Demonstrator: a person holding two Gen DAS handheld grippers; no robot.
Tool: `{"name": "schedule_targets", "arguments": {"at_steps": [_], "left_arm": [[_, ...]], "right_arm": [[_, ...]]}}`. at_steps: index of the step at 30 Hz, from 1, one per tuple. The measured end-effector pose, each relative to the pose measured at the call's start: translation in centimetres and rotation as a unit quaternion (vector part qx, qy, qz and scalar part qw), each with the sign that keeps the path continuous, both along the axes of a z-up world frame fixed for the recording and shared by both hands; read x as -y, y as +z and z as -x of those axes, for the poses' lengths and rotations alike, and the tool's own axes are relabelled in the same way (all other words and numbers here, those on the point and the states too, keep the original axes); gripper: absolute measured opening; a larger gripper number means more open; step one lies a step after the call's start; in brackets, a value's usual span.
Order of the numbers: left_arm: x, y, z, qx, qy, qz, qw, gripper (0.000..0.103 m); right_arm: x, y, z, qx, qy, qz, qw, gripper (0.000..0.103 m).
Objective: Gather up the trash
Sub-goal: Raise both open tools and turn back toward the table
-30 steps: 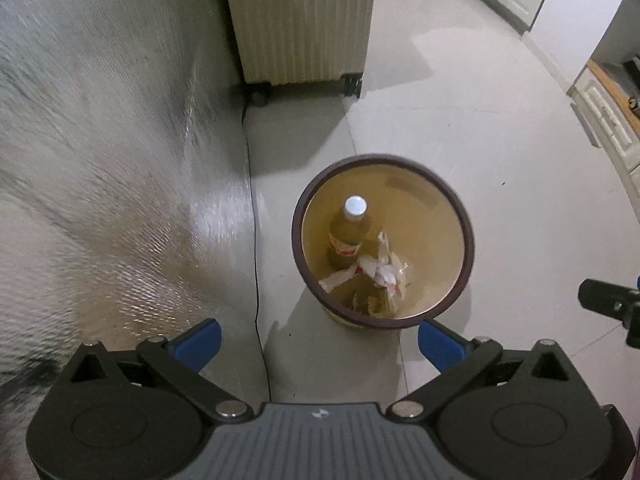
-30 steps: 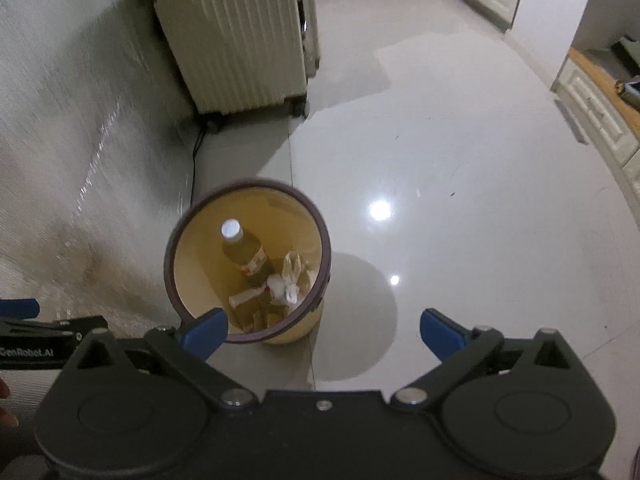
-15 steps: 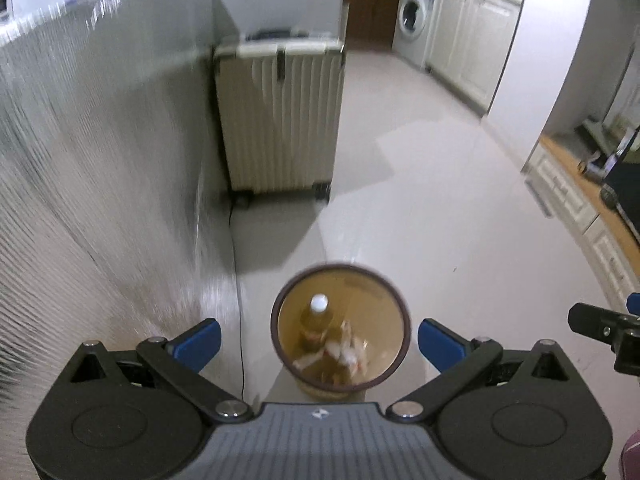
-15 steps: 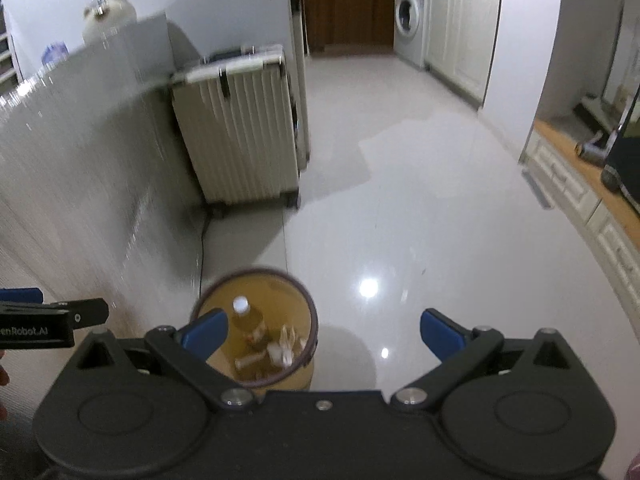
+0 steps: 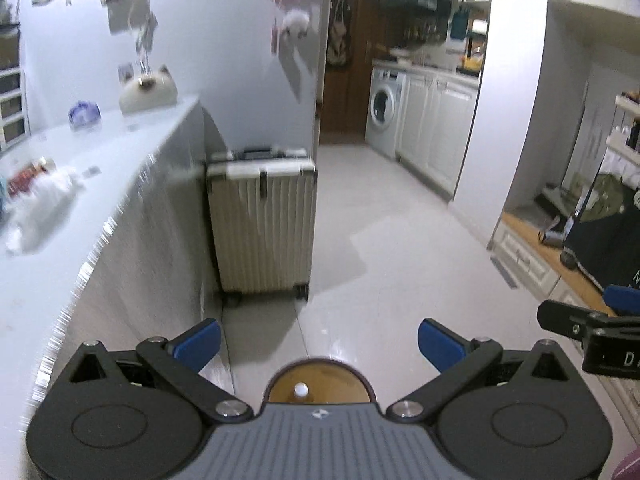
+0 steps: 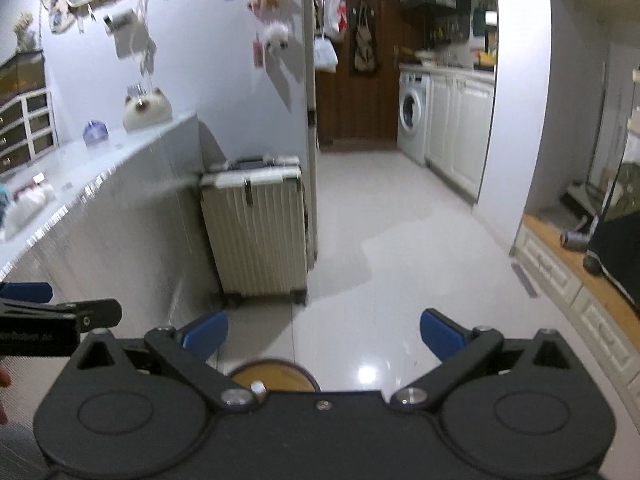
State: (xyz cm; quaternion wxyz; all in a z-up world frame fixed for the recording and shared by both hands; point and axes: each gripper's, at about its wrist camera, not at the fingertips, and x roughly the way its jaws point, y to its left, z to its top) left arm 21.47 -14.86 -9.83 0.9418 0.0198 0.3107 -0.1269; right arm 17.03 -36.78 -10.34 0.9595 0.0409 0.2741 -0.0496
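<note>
Both the left gripper (image 5: pixel 319 343) and the right gripper (image 6: pixel 323 336) are level and face down the room, each with its blue-tipped fingers spread wide and nothing between them. The trash bin (image 5: pixel 320 376) stands on the pale floor (image 5: pixel 400 264) at the bottom edge of both views, largely hidden by the gripper bodies, with the white cap of a bottle (image 5: pixel 300 390) showing inside. A ribbed cream suitcase (image 5: pixel 262 224) stands beyond the bin against the counter (image 5: pixel 100 184).
</note>
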Motion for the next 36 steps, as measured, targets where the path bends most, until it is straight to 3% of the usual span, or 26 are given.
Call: {"name": "schedule_targets", "arguments": {"at_steps": [7,17,26,36], "left_arm": [[-2.4,4.5,2.6,0.045,0.019,0.016,0.9987,0.103],[-7.6,9.9,5.5,0.096,0.064,0.008,0.9933,0.103],[-13.6,12.4,7.0,0.116,0.111,0.006,0.9869,0.103],[-21.7,12.7,7.3,0.112,0.188,-0.007,0.9757,0.103]], "right_arm": [[-1.8,4.2,1.4,0.048,0.011,-0.003,0.999,0.103],[-6.5,8.1,2.2,0.091,0.048,-0.011,0.995,0.103],[-11.8,9.6,1.1,0.109,0.094,-0.024,0.989,0.103],[-18.6,9.7,-1.9,0.107,0.144,-0.023,0.983,0.103]]}}
